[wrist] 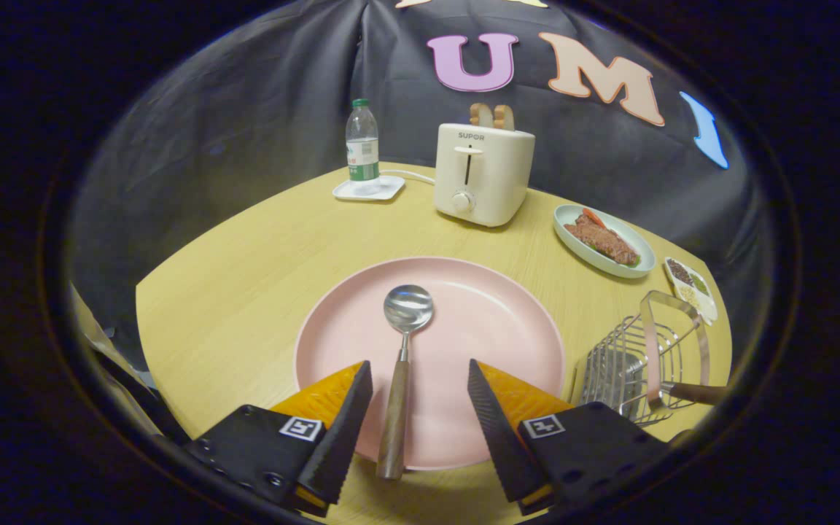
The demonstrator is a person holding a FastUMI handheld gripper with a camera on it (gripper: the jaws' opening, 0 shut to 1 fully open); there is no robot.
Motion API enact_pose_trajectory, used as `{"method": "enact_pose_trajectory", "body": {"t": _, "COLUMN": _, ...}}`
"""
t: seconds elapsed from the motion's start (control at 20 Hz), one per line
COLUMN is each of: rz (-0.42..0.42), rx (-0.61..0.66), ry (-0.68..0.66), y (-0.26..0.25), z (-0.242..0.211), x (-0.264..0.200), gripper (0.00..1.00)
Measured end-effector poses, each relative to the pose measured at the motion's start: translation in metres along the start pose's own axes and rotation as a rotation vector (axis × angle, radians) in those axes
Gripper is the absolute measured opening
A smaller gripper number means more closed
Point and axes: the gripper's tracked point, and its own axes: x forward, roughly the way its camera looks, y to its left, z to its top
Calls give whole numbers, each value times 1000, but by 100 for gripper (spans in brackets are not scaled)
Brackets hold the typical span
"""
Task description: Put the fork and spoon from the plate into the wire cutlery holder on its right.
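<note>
Tool (420, 408) standing released, fingers spread either side of spoon (402, 364), not touching it. Spoon lying on pink plate (507, 321), bowl pointing to 12 o'clock, wooden handle overhanging rim at 6 o'clock. Wire cutlery holder (628, 364) resting on desk (245, 270) at plate's 3 o'clock, already holding wooden-handled utensil (693, 394).

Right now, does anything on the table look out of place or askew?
Mostly tidy. The spoon lies on the pink plate with its wooden handle hanging over the near rim, between the open gripper fingers. A wooden-handled utensil pokes sideways out of the wire holder. Nothing looks spilled or broken.
</note>
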Motion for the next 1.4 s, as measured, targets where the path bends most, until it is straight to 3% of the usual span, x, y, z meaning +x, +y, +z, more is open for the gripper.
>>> {"method": "enact_pose_trajectory", "body": {"t": 0.45, "rz": 0, "rx": -35, "ry": 66, "y": 5, "z": -6, "x": 4, "gripper": 38}}
{"method": "enact_pose_trajectory", "body": {"t": 0.6, "rz": -1, "rx": -53, "ry": 83, "y": 6, "z": -7, "x": -4, "gripper": 17}}
{"method": "enact_pose_trajectory", "body": {"t": 0.7, "rz": -11, "rx": -85, "ry": 74, "y": 5, "z": -9, "x": 1, "gripper": 11}}
{"method": "enact_pose_trajectory", "body": {"t": 1.4, "rz": 15, "rx": -91, "ry": 171, "y": -2, "z": 4, "x": -25, "gripper": 11}}
